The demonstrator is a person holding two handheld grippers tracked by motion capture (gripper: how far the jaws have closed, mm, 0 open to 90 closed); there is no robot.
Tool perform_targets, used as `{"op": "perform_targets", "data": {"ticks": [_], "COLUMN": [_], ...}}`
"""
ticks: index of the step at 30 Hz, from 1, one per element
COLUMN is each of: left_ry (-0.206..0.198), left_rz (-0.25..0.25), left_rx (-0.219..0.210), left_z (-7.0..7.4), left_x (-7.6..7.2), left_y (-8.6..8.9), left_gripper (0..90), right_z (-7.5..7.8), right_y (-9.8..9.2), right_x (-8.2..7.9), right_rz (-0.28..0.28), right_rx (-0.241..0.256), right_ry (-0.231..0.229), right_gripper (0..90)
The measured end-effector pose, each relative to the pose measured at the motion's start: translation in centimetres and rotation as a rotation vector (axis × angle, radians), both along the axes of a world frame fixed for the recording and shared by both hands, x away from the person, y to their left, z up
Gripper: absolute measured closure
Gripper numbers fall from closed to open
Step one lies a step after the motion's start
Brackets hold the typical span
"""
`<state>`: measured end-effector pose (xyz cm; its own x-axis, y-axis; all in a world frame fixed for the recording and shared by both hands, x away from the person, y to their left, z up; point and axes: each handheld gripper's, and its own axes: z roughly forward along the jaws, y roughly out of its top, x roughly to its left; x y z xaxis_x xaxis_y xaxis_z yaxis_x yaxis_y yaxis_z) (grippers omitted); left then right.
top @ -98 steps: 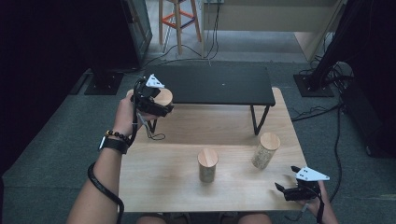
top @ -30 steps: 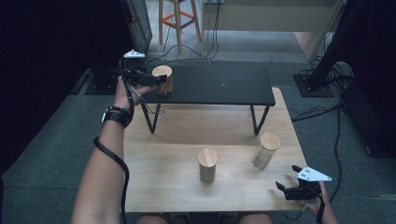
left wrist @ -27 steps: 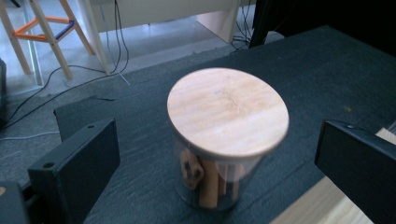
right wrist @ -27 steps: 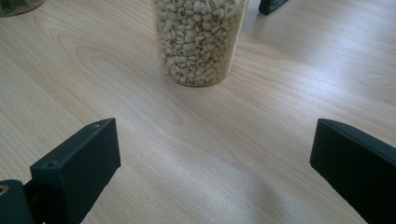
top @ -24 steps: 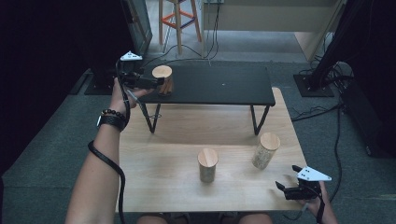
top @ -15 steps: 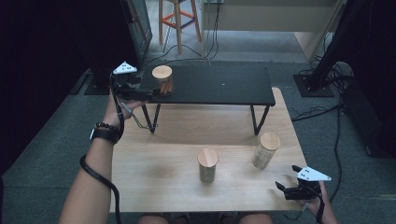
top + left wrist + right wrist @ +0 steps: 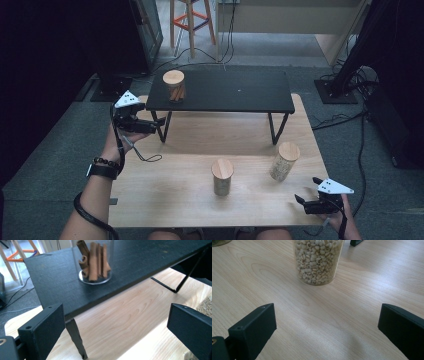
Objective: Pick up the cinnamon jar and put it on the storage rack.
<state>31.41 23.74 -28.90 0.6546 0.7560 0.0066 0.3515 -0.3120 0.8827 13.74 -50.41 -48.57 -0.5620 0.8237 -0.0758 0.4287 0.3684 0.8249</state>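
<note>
A clear jar of cinnamon sticks (image 7: pixel 173 85) (image 7: pixel 93 262) with a wooden lid stands on the left end of the black raised shelf (image 7: pixel 235 92). My left gripper (image 7: pixel 146 127) (image 7: pixel 112 332) is open and empty, below and to the left of that jar, off the shelf's front left corner. Two more wood-lidded jars stand on the wooden table (image 7: pixel 170 185): one in the middle (image 7: pixel 222 176) and one of pale beans (image 7: pixel 284 161) (image 7: pixel 318 260) to the right. My right gripper (image 7: pixel 300 202) (image 7: pixel 325 330) rests open near the table's front right corner, aimed at the bean jar.
The shelf's thin black legs (image 7: pixel 162 131) (image 7: pixel 76 338) stand on the table close to my left gripper. A cable (image 7: pixel 137 152) trails from the left gripper over the table. Beyond the table are a stool (image 7: pixel 189 22), floor cables and dark equipment.
My left gripper set the cinnamon jar on the shelf, opened, and drew back toward the person and down to the left. The right gripper has not moved.
</note>
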Motion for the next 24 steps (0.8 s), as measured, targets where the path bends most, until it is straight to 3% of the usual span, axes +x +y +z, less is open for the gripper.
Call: {"op": "perform_targets", "data": {"ticks": [13, 24], "left_ry": [-0.006, 0.007], "left_rz": [-0.016, -0.025], "left_rx": [-0.018, -0.001], "left_z": [-2.0, -4.2], "left_x": [-2.2, -3.3], "left_y": [0.6, 0.5], "left_gripper": [1.7, 1.8], "right_z": [0.0, 0.0], "right_y": [0.0, 0.0], "right_x": [-0.1, -0.1], "right_rz": [-0.001, 0.001], "right_rx": [0.002, 0.001], "right_ry": [-0.001, 0.001], "right_gripper": [1.3, 1.3]}}
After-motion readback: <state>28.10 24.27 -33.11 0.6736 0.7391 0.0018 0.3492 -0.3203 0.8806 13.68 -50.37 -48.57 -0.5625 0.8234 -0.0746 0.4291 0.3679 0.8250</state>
